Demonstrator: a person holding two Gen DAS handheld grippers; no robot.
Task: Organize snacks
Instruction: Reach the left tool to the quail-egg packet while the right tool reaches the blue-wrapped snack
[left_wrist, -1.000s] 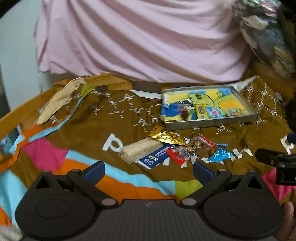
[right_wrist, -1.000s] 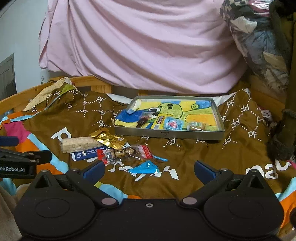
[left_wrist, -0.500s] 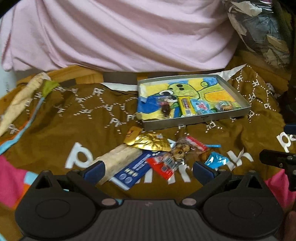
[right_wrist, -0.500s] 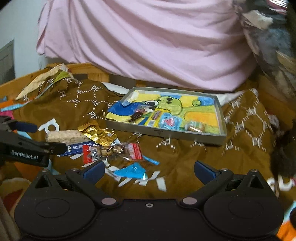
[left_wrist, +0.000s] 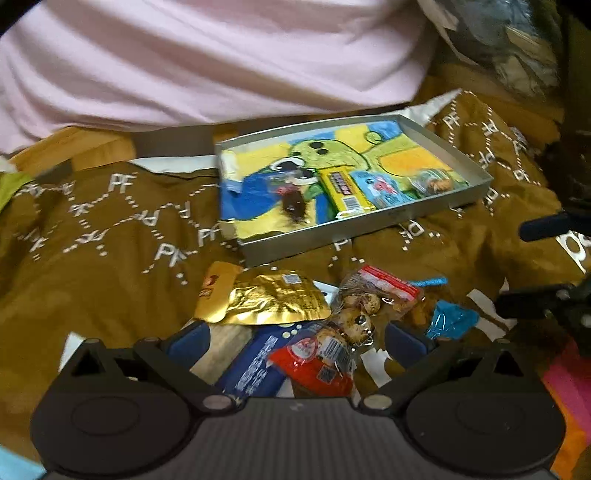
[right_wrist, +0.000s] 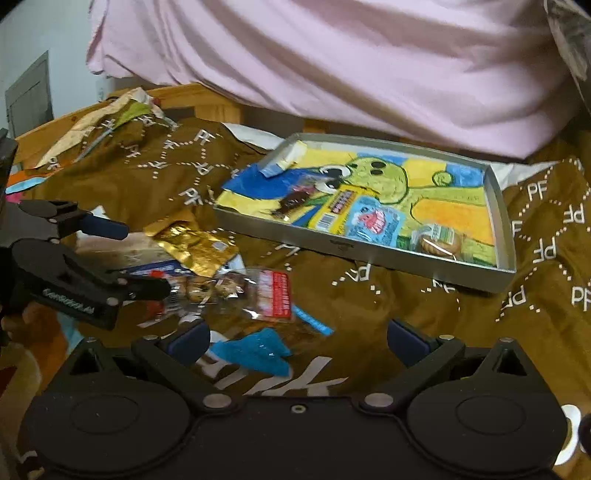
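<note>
**Both grippers spread over snack pile**

Left gripper (left_wrist: 295, 338) wide apart, empty, over red packet (left_wrist: 314, 363) and gold pouch (left_wrist: 258, 301). Right gripper (right_wrist: 297, 338) likewise gaping, near blue wrapper (right_wrist: 255, 352). Loose on brown blanket (left_wrist: 110, 229), before metal tray (right_wrist: 369, 254).

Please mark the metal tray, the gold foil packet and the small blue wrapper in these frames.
metal tray (right_wrist: 369, 254): right wrist view, on its near wall.
gold foil packet (left_wrist: 266, 299): left wrist view, middle of the crinkled foil.
small blue wrapper (right_wrist: 255, 350): right wrist view, centre of the wrapper, on the brown blanket.
</note>
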